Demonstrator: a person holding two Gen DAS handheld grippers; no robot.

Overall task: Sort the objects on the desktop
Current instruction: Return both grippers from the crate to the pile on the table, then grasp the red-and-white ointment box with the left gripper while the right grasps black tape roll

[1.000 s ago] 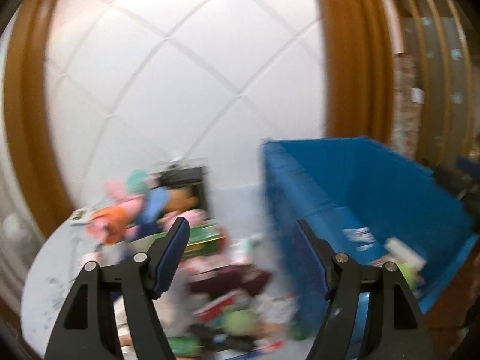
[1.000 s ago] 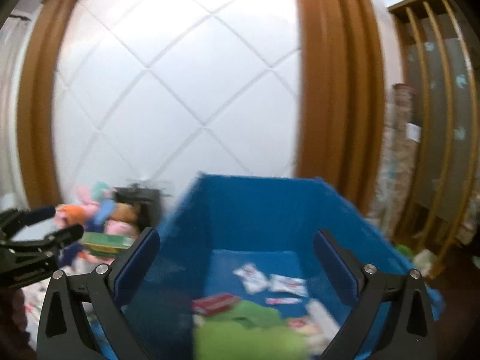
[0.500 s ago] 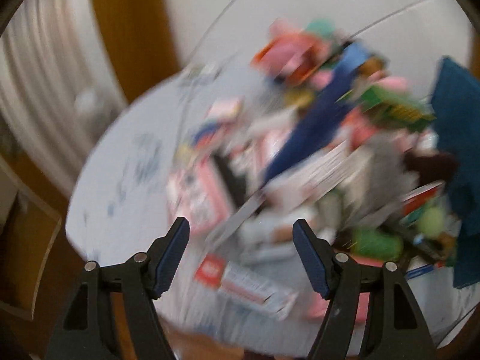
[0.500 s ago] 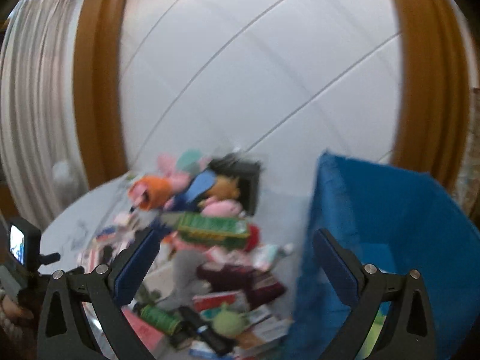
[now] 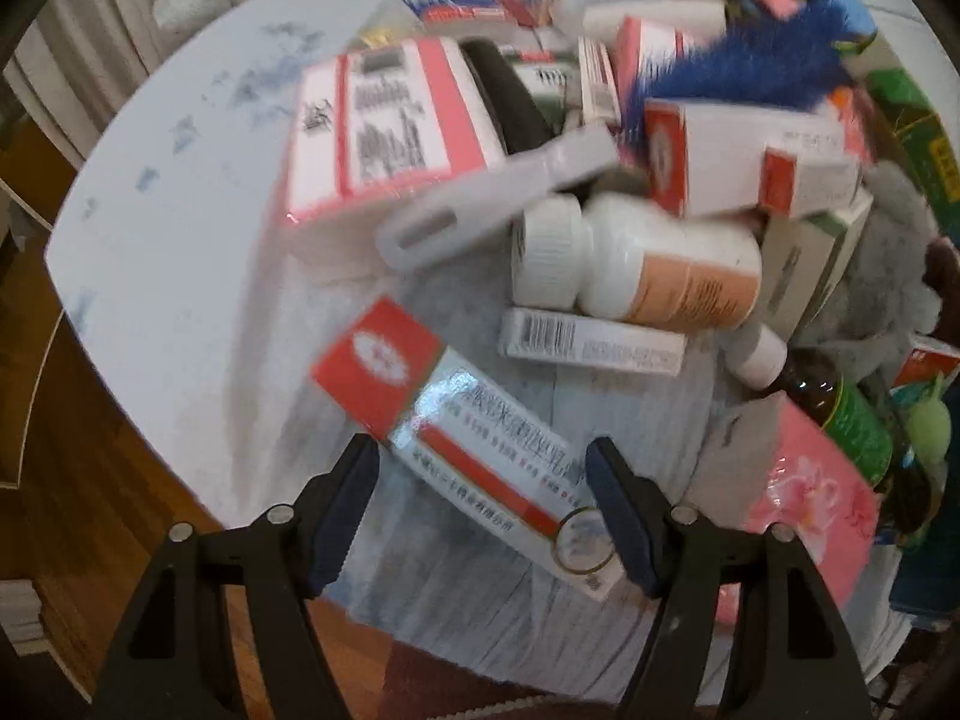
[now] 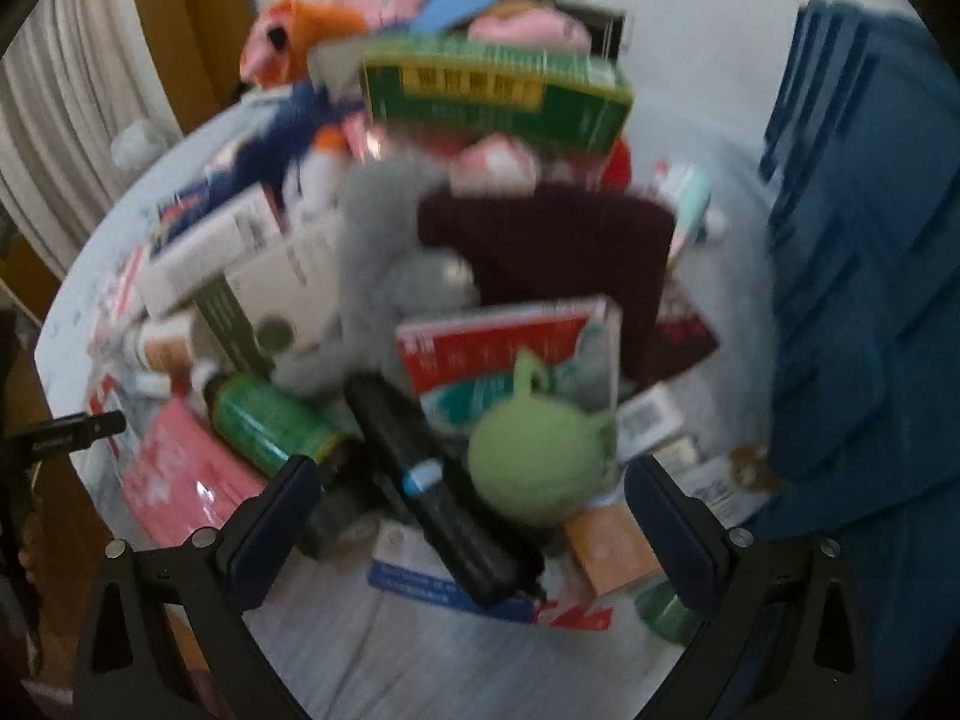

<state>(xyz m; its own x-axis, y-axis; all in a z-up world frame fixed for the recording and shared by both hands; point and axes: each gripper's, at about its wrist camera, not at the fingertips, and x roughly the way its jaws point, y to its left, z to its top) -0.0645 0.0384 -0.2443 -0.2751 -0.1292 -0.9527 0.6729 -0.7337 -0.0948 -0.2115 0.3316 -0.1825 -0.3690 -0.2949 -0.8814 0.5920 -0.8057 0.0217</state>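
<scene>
A heap of medicine boxes, bottles and plush toys covers a round white table (image 5: 180, 276). My left gripper (image 5: 483, 498) is open, its fingers on either side of a long red and white medicine box (image 5: 468, 450) near the table's front edge. Behind it lie a white pill bottle (image 5: 636, 264) and a large pink and white box (image 5: 384, 126). My right gripper (image 6: 468, 510) is open above a black remote-like object (image 6: 438, 492) and a green plush ball (image 6: 534, 456). A blue bin (image 6: 864, 300) stands to the right.
A green box (image 6: 498, 96) tops the heap, with a dark red cloth (image 6: 552, 240), a grey plush (image 6: 384, 240), a green bottle (image 6: 264, 420) and a pink packet (image 6: 180, 480) around it. The left gripper's tip (image 6: 66, 429) shows at the table's left edge.
Both grippers have swung from the wall and the blue bin down to the heap on the table. The left one now straddles the red and white box. Both stay open.
</scene>
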